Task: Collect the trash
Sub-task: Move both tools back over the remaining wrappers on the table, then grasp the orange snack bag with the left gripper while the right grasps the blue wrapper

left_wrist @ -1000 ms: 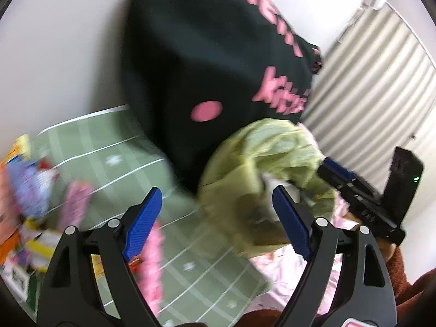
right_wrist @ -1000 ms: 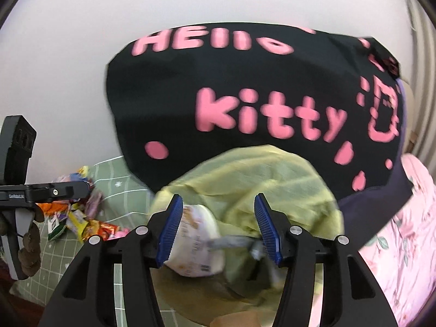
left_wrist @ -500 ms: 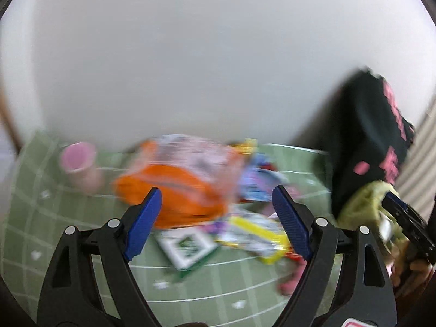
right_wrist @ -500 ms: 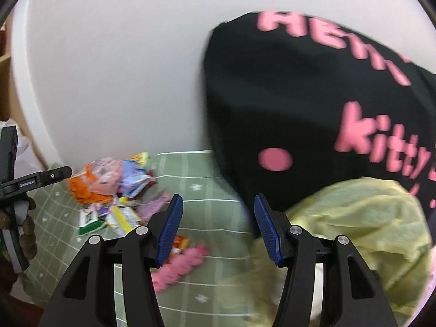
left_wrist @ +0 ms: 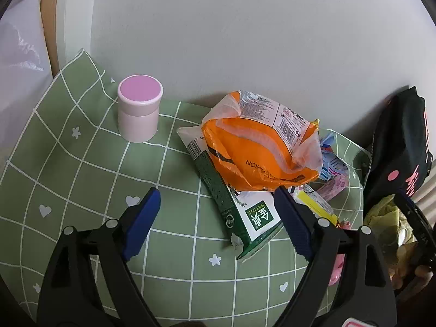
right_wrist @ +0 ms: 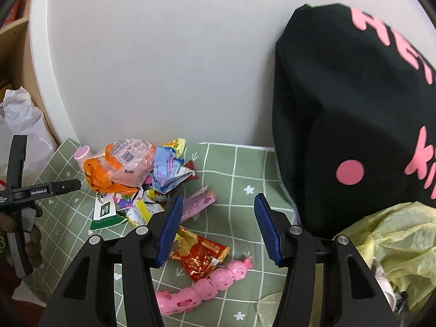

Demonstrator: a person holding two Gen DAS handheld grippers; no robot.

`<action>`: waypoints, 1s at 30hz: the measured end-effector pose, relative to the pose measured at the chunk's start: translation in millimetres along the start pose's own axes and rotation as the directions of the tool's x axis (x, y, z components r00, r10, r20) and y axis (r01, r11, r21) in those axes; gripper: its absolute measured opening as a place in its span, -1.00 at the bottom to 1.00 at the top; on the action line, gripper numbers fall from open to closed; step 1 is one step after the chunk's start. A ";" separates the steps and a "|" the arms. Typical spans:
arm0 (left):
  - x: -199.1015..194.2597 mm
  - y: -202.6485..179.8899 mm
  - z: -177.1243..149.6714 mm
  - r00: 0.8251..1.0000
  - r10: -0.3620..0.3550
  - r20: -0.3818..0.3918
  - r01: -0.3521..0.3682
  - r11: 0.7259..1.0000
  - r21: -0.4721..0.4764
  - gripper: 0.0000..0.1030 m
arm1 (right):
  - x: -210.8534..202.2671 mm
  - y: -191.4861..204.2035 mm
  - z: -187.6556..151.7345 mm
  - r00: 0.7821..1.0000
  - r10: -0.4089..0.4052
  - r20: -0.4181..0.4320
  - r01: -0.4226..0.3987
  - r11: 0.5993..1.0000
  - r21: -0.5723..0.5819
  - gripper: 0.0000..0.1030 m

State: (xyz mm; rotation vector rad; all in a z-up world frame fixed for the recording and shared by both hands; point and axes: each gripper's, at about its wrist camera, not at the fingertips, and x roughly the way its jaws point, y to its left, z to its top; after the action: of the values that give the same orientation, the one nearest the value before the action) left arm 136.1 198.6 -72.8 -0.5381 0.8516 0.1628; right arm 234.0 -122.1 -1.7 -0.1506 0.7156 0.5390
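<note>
Several wrappers are lying heaped on the green checked cloth point(left_wrist: 81, 169), and the pile is sitting just ahead of the left gripper point(left_wrist: 216, 223), whose blue pads are standing wide apart with nothing between them. An orange plastic bag point(left_wrist: 253, 160) is resting on top, pinning a green and white carton point(left_wrist: 245, 218) that is poking out toward the claw, so I judge the carton the easiest piece to reach. Beyond and to the claw's left, a pink lidded jar point(left_wrist: 139, 107) is standing upright, apart from the litter.

The right gripper point(right_wrist: 216, 226) is hovering released too. A red foil packet point(right_wrist: 201, 253) is lying just below its left pad, and a pink segmented toy point(right_wrist: 207, 286) is stretching beneath the claw. To its right, a yellow-green trash bag point(right_wrist: 392, 242) is slumping open against a black backpack point(right_wrist: 354, 103), presumably parked there so each piece can be dropped in close by.
</note>
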 end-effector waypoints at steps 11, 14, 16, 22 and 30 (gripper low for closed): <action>-16.8 0.5 14.0 0.996 -0.008 0.086 0.008 1.000 0.003 0.57 | 28.4 8.6 -3.8 0.997 0.052 -0.053 -0.052 0.999 -0.015 0.00; -17.0 -1.0 18.3 0.996 -0.005 0.093 0.002 0.999 0.032 0.57 | 37.4 13.5 -2.8 0.996 0.055 -0.063 -0.057 0.998 -0.026 0.00; -14.5 -1.3 20.7 0.996 -0.005 0.086 0.000 0.999 0.052 0.57 | 45.7 14.8 -1.5 0.995 0.060 -0.075 -0.062 0.998 -0.027 0.00; -3.5 -6.1 26.4 0.997 -0.016 0.072 0.009 0.995 0.104 0.55 | 75.8 18.3 13.2 0.986 0.138 -0.090 -0.137 0.990 0.024 0.00; 3.6 -2.9 45.3 0.996 -0.035 0.077 0.026 0.993 0.111 0.55 | 146.1 28.6 30.7 0.965 0.190 -0.179 -0.173 0.979 0.106 -0.33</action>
State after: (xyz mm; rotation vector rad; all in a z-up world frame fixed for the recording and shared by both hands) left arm 169.8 219.0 -50.1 -0.4383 0.7706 0.1078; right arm 328.5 -27.1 -73.5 -0.0521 0.9431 0.6728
